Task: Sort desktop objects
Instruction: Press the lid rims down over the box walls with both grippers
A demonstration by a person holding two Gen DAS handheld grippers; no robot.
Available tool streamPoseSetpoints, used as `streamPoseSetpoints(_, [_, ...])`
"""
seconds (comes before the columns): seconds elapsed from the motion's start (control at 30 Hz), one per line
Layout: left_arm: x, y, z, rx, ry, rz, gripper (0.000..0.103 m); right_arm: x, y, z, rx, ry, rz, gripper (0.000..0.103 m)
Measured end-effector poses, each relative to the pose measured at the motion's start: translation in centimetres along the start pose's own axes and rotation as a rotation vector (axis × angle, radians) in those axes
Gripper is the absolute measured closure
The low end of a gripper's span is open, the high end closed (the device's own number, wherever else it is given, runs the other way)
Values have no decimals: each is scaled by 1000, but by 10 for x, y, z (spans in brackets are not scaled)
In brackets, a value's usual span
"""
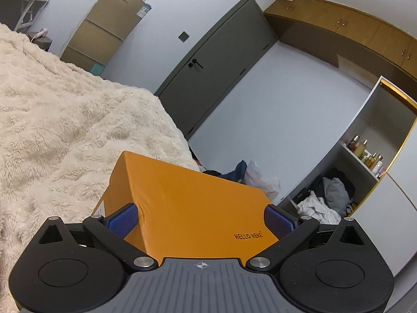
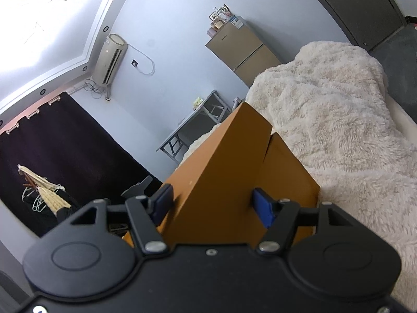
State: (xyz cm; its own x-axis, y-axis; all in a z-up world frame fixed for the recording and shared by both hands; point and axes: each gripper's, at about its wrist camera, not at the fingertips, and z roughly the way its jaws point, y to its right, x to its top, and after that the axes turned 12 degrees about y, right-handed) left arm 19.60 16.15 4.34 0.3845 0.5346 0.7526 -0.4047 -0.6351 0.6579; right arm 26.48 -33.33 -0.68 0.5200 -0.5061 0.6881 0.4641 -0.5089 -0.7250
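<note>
The biggest thing in both views is the bed with its cream fluffy blanket (image 1: 65, 130), and the orange box (image 1: 187, 208) is in front of it, lifted and tilted, with the blanket just behind it. The box is wide, so it seems that the person takes it from two sides to keep it steady while it is carried to its place. The left gripper (image 1: 200, 220) has its blue pads (image 1: 122, 220) pressed on the two sides of the box end that carries small printed letters. The right gripper (image 2: 212, 204) clamps another part of the same box, where a split or seam runs down one face. The bottom of the box is hidden by the grippers, so I cannot tell if it rests on anything. Neither hand of the person is visible.
</note>
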Motion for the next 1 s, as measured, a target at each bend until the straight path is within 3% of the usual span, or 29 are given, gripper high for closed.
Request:
streamPoseSetpoints(0.03, [3,5,0,-66,-2,-34,32,0,-1,0,13,0,0,39])
streamPoseSetpoints(0.07, [5,12,1,-72,0,-16,30,-1,-2,-1,26,-1,-1,39])
streamPoseSetpoints(0.13, [8,27,2,-22,6,73,19,-1,-6,-1,16,2,-17,39])
streamPoseSetpoints(0.2, [10,30,6,37,1,126,16,2,-4,-1,-15,-4,11,39])
streamPoseSetpoints(0.33, [9,10,-3,106,50,65,0,2,3,-2,-9,-11,26,39])
streamPoseSetpoints(0.43, [10,-18,-23,200,98,-18,0,2,9,-1,-10,-23,58,38])
streamPoseSetpoints(0.53, [11,-44,-31,314,36,-64,0,2,10,0,-7,-28,70,37])
streamPoseSetpoints(0.6, [6,-62,-29,347,-59,-123,0,1,12,0,-5,-27,76,36])
streamPoseSetpoints(0.7, [-10,-82,-25,265,-166,-263,0,-1,12,0,-4,-25,81,36])
streamPoseSetpoints(0.8, [-19,-84,-21,77,-152,-386,3,-2,10,0,-5,-27,74,36])
streamPoseSetpoints(0.83, [-19,-83,-21,45,-150,-405,6,-2,9,1,-4,-29,70,36])
streamPoseSetpoints(0.9, [-16,-74,-19,49,-151,-386,7,-3,7,1,-11,-29,56,35])
streamPoseSetpoints(1.0, [-8,-51,-12,74,-185,-279,7,-3,5,0,-31,-35,26,32])
